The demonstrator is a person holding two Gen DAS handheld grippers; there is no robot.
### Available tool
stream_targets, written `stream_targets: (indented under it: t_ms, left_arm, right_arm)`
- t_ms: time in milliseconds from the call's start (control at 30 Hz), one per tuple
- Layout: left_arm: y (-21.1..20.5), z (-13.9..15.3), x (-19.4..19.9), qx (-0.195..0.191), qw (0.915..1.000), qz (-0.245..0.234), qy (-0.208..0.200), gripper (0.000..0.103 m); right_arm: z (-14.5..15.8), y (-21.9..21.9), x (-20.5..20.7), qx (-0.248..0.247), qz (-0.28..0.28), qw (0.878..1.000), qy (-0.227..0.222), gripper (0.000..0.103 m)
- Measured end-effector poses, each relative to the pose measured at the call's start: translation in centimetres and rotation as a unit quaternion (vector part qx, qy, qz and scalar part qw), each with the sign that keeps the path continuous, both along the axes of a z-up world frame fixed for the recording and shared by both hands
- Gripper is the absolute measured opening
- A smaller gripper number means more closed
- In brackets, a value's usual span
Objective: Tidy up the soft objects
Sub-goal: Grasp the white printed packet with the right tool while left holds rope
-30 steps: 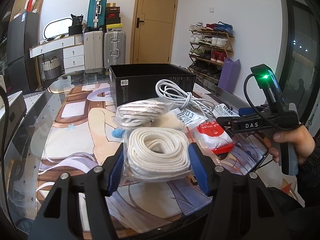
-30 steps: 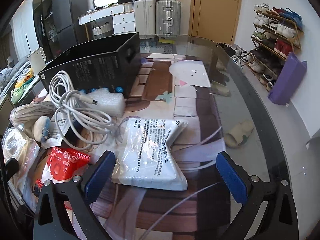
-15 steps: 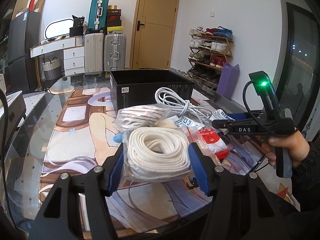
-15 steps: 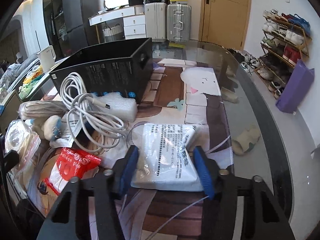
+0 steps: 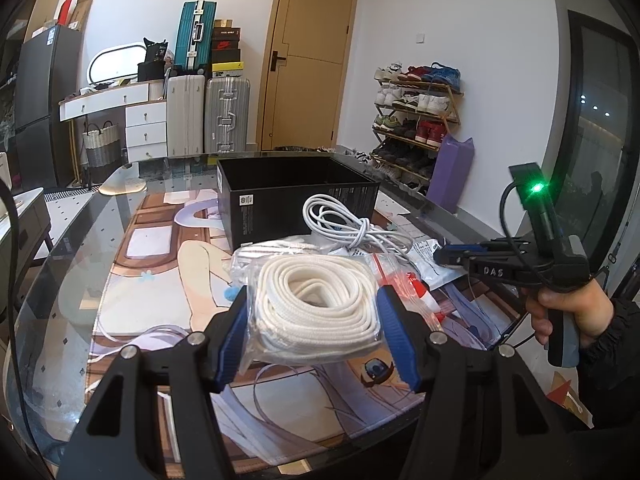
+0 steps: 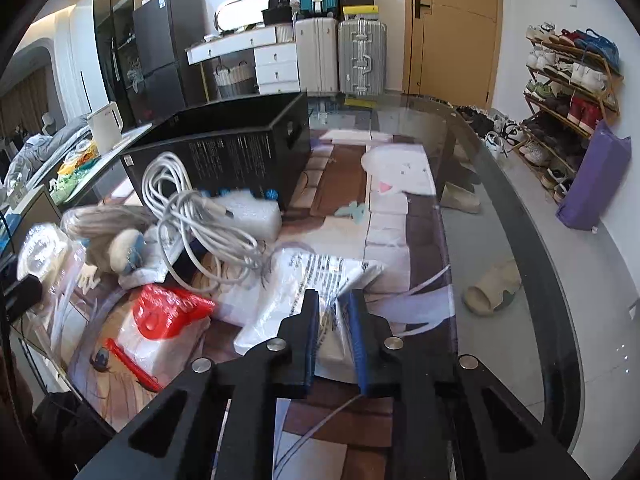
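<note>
Between your left claw point(image 5: 314, 322) pads: bagged white strap coil point(image 5: 316, 312), lifted over tabletop point(image 5: 80, 280). Right claw point(image 6: 334, 340) pinched nearly shut on white printed packet point(image 6: 304, 300). Risk: slick plastic slips before black box point(image 5: 296, 196).

Right tool point(image 6: 334, 340) now pinched on white packet point(image 6: 320, 280), bagged white strap point(image 5: 316, 304) apparently lifted higher

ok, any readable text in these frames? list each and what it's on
"DAS": right gripper, on its side in the left wrist view.
White pouch: rows of black print, too blurred to read.
Black box: white print and a round mark, too small to read.
Red bag: lettering blurred.
Stacked shoe boxes: logos too small to read.
</note>
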State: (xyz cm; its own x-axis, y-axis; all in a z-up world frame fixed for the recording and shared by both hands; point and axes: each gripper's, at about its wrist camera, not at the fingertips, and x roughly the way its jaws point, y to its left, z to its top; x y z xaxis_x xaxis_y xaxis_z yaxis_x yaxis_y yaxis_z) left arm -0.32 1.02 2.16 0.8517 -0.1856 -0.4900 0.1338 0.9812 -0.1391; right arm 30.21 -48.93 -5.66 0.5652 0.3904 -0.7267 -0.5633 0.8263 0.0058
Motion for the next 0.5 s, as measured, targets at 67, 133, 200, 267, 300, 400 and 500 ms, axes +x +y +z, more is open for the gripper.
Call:
stream_targets:
  t_ms: [67, 133, 200, 267, 300, 400, 500]
  left_arm:
    - [-0.2, 0.0, 0.0, 0.002, 1.0000, 0.000, 0.001, 0.061]
    - [-0.2, 0.0, 0.0, 0.002, 1.0000, 0.001, 0.000, 0.061]
    - [-0.2, 0.1, 0.0, 0.000, 1.0000, 0.001, 0.000, 0.061]
    - [-0.1, 0.1, 0.0, -0.001, 1.0000, 0.003, -0.002, 0.061]
    - [-0.1, 0.2, -0.1, -0.003, 1.0000, 0.003, -0.002, 0.061]
    - [0.0, 0.5, -0.3, -0.007, 0.9999, 0.003, -0.006, 0.061]
    - [0.0, 0.9, -0.4, -0.007, 0.9999, 0.003, -0.012, 0.061]
  right_arm:
    - [0.0, -0.2, -0.1, 0.006, -0.001, 1.000, 0.001, 0.017]
    - [0.0, -0.3, 0.1, 0.010, -0.004, 1.000, 0.010, 0.027]
    - [0.2, -0.4, 0.1, 0.013, -0.008, 1.000, 0.010, 0.044]
    - [0.3, -0.4, 0.1, 0.022, -0.008, 1.000, 0.012, 0.059]
    - [0.2, -0.2, 0.1, 0.019, -0.009, 1.000, 0.013, 0.064]
    - [0.0, 0.7, 0.2, 0.007, -0.002, 1.000, 0.012, 0.065]
    - [-0.3, 1.4, 0.6, 0.000, 0.000, 1.000, 0.018, 0.065]
